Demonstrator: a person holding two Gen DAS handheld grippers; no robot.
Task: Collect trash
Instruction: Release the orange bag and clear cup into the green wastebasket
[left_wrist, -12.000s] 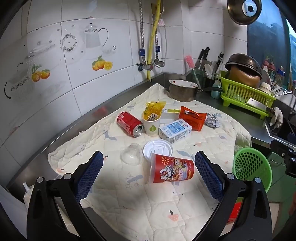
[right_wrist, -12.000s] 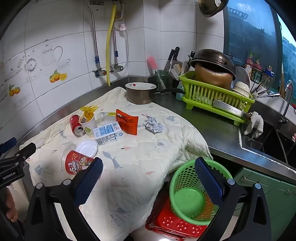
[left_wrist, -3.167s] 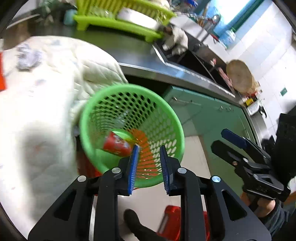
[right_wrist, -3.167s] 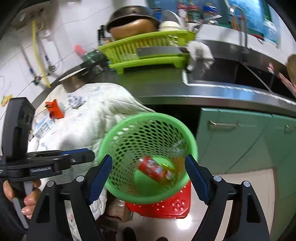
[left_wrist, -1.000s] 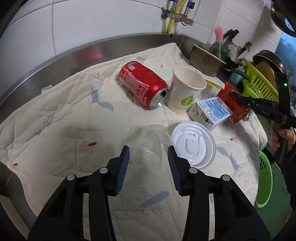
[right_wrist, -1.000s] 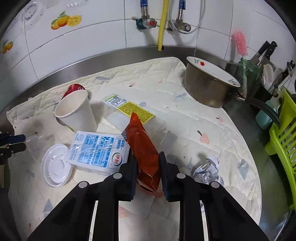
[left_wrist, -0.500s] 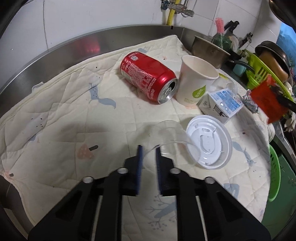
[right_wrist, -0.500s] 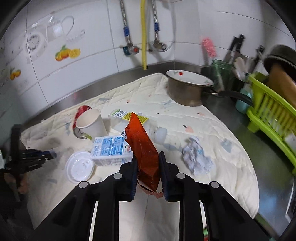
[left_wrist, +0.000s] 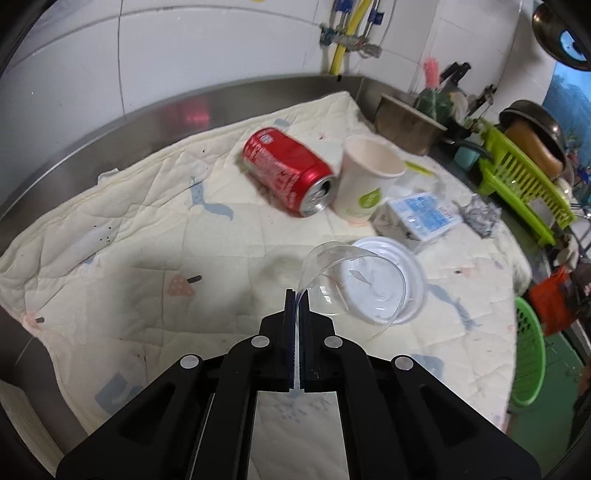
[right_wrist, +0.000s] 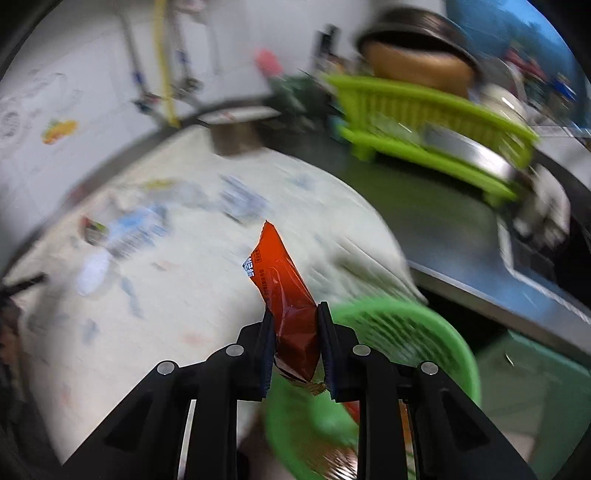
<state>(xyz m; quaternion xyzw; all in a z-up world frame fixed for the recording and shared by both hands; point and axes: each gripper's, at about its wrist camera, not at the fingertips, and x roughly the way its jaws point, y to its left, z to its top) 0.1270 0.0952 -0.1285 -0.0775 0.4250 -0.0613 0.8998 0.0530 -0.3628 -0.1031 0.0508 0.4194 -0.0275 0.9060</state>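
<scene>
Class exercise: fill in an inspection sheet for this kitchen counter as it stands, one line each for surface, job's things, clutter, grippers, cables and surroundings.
Surface: quilted cloth over a steel counter.
Job's things: red can on its side, paper cup upright, milk carton, white lid, crumpled foil, green basket.
Clutter: nothing seen.
Grippers: left hand-held gripper shut on clear plastic cup; right hand-held gripper shut on orange wrapper, near the basket.
Cables: nothing seen; yellow hose on wall.
Surroundings: tiled wall, metal pot, green dish rack.

L claw (left_wrist: 295, 306) clamped on clear plastic cup (left_wrist: 351, 284) rim, cup tilted over white lid (left_wrist: 413, 280); red can (left_wrist: 288, 171) beyond.
</scene>
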